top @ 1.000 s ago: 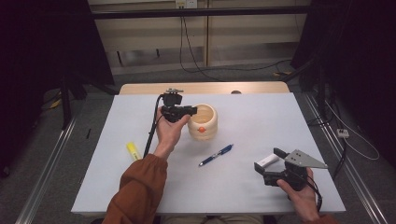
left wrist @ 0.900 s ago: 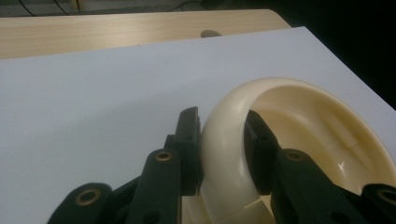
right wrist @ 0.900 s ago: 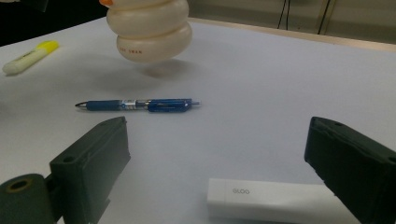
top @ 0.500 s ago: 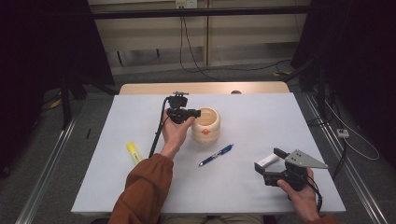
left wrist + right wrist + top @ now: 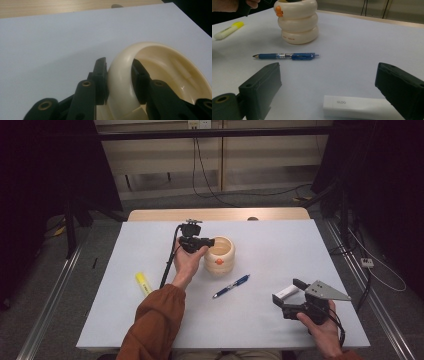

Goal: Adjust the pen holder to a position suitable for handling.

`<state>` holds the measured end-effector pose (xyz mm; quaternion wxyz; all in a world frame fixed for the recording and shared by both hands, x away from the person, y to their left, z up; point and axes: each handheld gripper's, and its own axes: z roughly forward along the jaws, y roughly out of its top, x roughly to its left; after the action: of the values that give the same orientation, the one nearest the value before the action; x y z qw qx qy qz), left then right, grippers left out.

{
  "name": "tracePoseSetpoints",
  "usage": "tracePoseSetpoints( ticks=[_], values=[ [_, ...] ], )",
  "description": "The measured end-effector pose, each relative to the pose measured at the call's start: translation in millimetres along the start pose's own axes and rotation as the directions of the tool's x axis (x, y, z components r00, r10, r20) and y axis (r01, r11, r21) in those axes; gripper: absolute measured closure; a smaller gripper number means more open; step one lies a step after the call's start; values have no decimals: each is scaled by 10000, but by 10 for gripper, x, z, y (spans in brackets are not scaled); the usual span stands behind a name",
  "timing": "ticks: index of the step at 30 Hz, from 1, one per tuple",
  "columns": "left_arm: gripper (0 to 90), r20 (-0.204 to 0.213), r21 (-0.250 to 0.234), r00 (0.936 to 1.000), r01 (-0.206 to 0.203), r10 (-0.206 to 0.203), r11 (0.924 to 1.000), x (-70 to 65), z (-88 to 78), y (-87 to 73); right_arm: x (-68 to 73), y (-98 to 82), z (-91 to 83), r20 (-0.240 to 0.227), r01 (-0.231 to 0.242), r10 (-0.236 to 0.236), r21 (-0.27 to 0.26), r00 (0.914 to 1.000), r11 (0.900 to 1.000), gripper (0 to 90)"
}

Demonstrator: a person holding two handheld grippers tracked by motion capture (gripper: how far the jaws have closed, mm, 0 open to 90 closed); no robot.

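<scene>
The cream holder (image 5: pixel 219 255), a cup built like three stacked rings with a small orange knob on its side, stands upright near the middle of the white surface (image 5: pixel 280 245), and it looks empty inside as far as the left gripper view lets one judge. The left tongs (image 5: pixel 202 242) straddle its top rim, one jaw outside the wall and one inside; in the left gripper view the outer pad lies against the rim while a slim gap seems to show at the inner pad, and the jaws have just been opening a little, so the pinch on the holder appears to be letting go rather than tightening. Just in front of the holder lies a blue pen (image 5: pixel 231 286), apart from it, and well off to the left lies a yellow highlighter (image 5: pixel 143 283). Nearer the person's right, a white glue stick (image 5: pixel 355 106) lies flat between the jaws of the right tongs (image 5: pixel 289 293), which are spread wide and touch nothing. Judged from this, the holder has been set in place, and the gathering of things into it has hardly begun: pen, highlighter and glue stick all remain out on the surface, with the glue stick the likeliest next pick.
</scene>
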<state>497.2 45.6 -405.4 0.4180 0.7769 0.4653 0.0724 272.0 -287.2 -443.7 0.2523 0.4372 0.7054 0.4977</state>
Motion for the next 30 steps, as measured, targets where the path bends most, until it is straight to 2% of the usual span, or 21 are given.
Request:
tracePoseSetpoints(
  ticks=[3, 5, 7, 11, 15, 16, 18, 20, 23, 27, 30],
  values=[
    [556, 55, -235, 9988, -490, 491, 9985, -4, -20, -11, -2, -1, 0, 2, -8, 8, 12, 10000, 10000, 65],
    [473, -131, -366, 9985, -538, 533, 9979, 1, -49, -29, 0, 0, -4, 10, -1, 1, 9, 10000, 10000, 64],
    [357, -102, -510, 9986, -526, 522, 9973, 14, -83, -40, -2, -1, -5, 18, 2, -2, 5, 10000, 10000, 65],
    [225, -206, -746, 9954, -945, 933, 9927, 19, -197, -50, 0, 0, -2, -10, 35, -35, -4, 10000, 10000, 64],
    [100, -152, -941, 9949, -1008, 998, 9904, 30, -313, -63, 2, 3, 0, 22, 27, -27, 7, 10000, 10000, 65],
    [84, -100, -1121, 9958, -915, 909, 9895, 32, -348, -69, 2, 3, 0, 23, 32, -32, 14, 10000, 10000, 65],
    [64, 216, -1385, 9946, -978, 1017, 9855, 52, -440, -101, 4, 5, 0, 45, 8, -8, 11, 10000, 10000, 65],
    [55, 281, -1575, 9926, -1121, 1179, 9811, 57, -502, -140, 5, 6, 0, 63, -14, 14, -2, 10000, 10000, 65],
    [55, 349, -1628, 9861, -1546, 1622, 9745, 54, -590, -205, 7, 8, 1, 60, -7, 7, 18, 10000, 10000, 65],
    [55, 333, -1713, 9849, -1618, 1698, 9718, 58, -697, -269, 7, 11, 11, 53, -28, 28, 19, 10000, 10000, 65],
    [56, 325, -1750, 9809, -1834, 1919, 9673, 60, -769, -336, 4, 12, 28, 45, -63, 62, 56, 10000, 10000, 64]
  ],
)
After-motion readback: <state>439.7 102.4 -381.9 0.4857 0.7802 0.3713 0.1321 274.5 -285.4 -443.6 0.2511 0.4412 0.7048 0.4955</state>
